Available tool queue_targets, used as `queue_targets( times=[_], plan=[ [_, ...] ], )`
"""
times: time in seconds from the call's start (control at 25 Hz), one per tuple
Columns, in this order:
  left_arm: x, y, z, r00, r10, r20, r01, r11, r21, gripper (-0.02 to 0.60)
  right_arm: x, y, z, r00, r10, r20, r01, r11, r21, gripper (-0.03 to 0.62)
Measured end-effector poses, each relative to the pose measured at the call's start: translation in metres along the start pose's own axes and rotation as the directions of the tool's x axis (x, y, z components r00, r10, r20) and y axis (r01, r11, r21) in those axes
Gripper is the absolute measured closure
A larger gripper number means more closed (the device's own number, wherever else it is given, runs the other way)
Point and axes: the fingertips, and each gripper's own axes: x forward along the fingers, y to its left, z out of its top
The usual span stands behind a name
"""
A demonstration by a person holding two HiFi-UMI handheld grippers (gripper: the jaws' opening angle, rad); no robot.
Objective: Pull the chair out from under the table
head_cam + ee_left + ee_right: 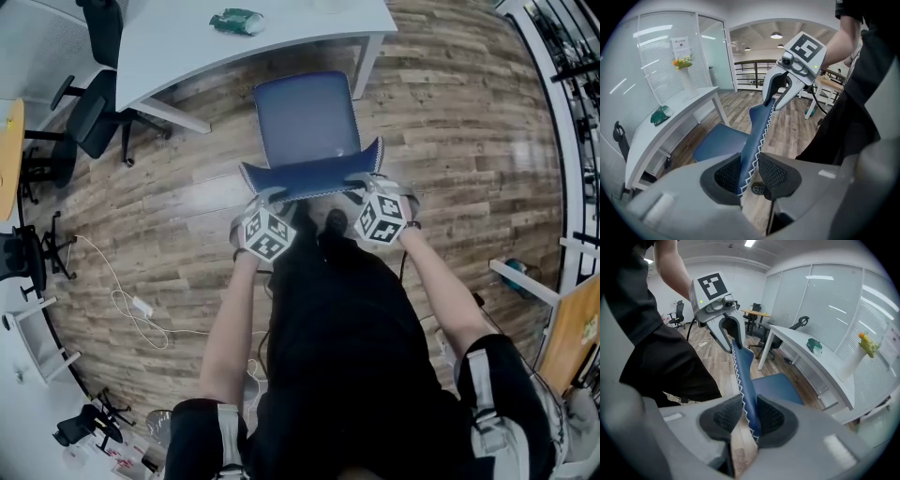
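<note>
Blue chair (309, 122) stands on wood floor (450, 150) in front of the person, seat facing the white table (187, 47). Seat is mostly out in the open. Its far edge is near the table rim; can't tell if any of it sits under the top. Backrest (314, 176), w/ white zigzag stitching, is upright on the side nearest the person.

L gripper (266, 199) pinches the backrest top edge at its left end. In the left gripper view the two mesh pads sit either side of the blue panel, closed onto it. R gripper (367, 186) does the same at the right end, pads clamped on the panel edge. Both point steeply down, marker cubes up, approx level w/ each other. Each gripper view shows the other gripper further along the same edge.

Around:
- Table leg (367, 64), white, just beside the seat's far right corner, not touching it.
- Green crumpled item (236, 21) lies on the table top.
- Vase (686, 75), white w/ flowers, on the table by the glass wall.
- Black office chair (94, 112) at the table's left end, well apart from the blue one.
- More black chairs at the left edge by a yellow tabletop (7, 150).
- Cable (131, 305), white w/ adapter, loops on the floor left of the person, well apart from the chair.
- Person's black-clothed torso (347, 328) is directly behind the backrest, close to it.
</note>
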Motion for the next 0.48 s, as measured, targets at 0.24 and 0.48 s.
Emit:
queue_targets(
  times=[0.24,0.48],
  plan=[
    [-0.005,-0.014,-0.005,1.000,-0.014,-0.003,0.014,1.000,-0.011,0.457,-0.005,0.014,-0.002,1.000,0.003,-0.018,-0.003,1.000,0.011,0.490],
    [-0.009,-0.025,-0.008,1.000,-0.023,-0.002,0.023,1.000,-0.008,0.457,-0.009,0.025,-0.005,1.000,0.004,-0.026,-0.004,1.000,0.017,0.490]
  ],
)
